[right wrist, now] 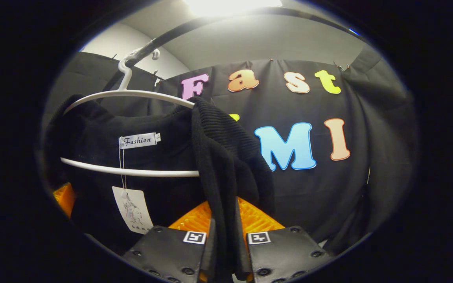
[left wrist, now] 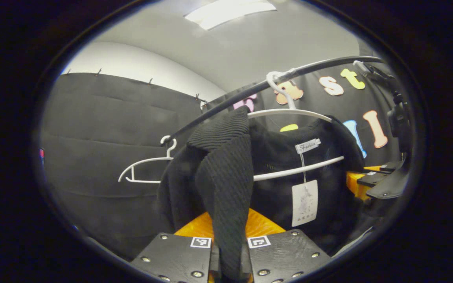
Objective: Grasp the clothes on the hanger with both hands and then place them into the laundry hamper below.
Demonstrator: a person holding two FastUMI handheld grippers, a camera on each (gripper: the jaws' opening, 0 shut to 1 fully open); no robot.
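Observation:
A black knitted garment [left wrist: 277, 165] hangs on a white hanger [left wrist: 297, 169] hooked over a black rail [left wrist: 226, 103]. My left gripper [left wrist: 229, 257] is shut on its ribbed front edge [left wrist: 226, 177], which runs down between the fingers. In the right gripper view the same garment [right wrist: 159, 153] drapes over the white hanger [right wrist: 132, 172]. There my right gripper [right wrist: 226, 251] is shut on the garment's other ribbed edge [right wrist: 218, 165]. A paper tag [left wrist: 304, 202] dangles from the collar label. The right gripper [left wrist: 383, 182] also appears at the far right of the left gripper view.
An empty white hanger [left wrist: 144, 169] hangs further along the rail to the left in the left gripper view. Black cloth walls close in the booth behind and beside the rail. A bright ceiling light [right wrist: 230, 6] is overhead.

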